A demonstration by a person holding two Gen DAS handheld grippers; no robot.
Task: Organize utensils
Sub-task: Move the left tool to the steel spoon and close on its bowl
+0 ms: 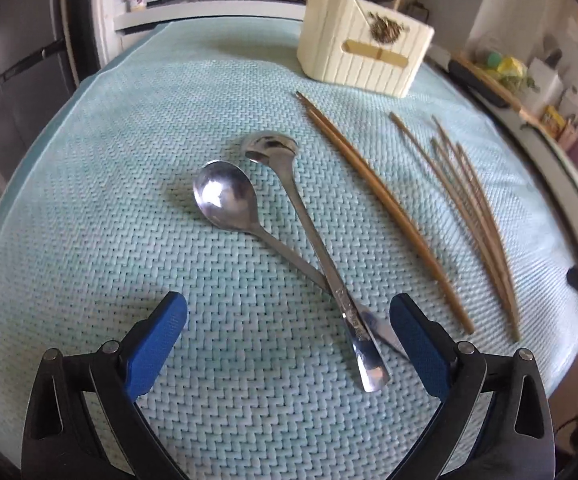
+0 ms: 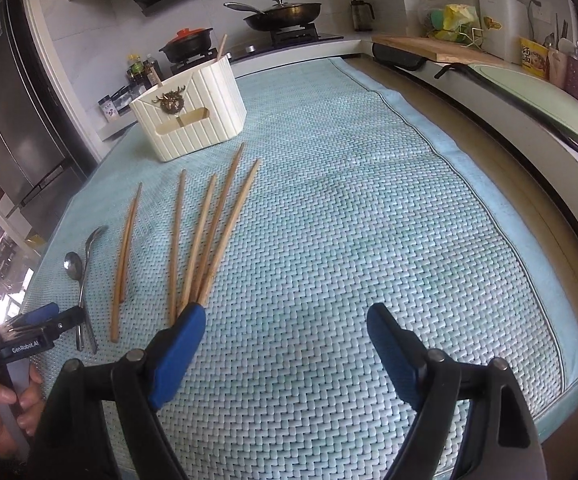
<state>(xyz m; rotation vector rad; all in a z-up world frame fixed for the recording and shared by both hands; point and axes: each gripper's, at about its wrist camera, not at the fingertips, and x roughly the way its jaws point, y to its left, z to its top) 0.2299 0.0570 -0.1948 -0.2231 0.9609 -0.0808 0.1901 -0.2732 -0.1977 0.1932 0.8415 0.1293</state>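
Left gripper (image 1: 289, 316) tilted down over crossed spoons (image 1: 289, 216) on the mat (image 1: 129, 160), jaws spread wide, empty. Right gripper (image 2: 287, 320) angled downward beside fanned chopsticks (image 2: 209, 232), likewise gaping, holding nothing.

**Soft daylight, heavy fisheye bend**

Both views are evenly lit by diffuse daylight, with a blown-out white patch at the left edge of the right wrist view. Shadows are faint and short. The two crossed steel spoons (image 1: 273, 216) carry bright glare on their bowls. The pale blue woven mat (image 1: 129, 240) bulges outward, and black vignette fills the corners. The fanned wooden chopsticks (image 1: 473, 216) look smeared in the left wrist view; the background kitchen is soft and slightly hazy.
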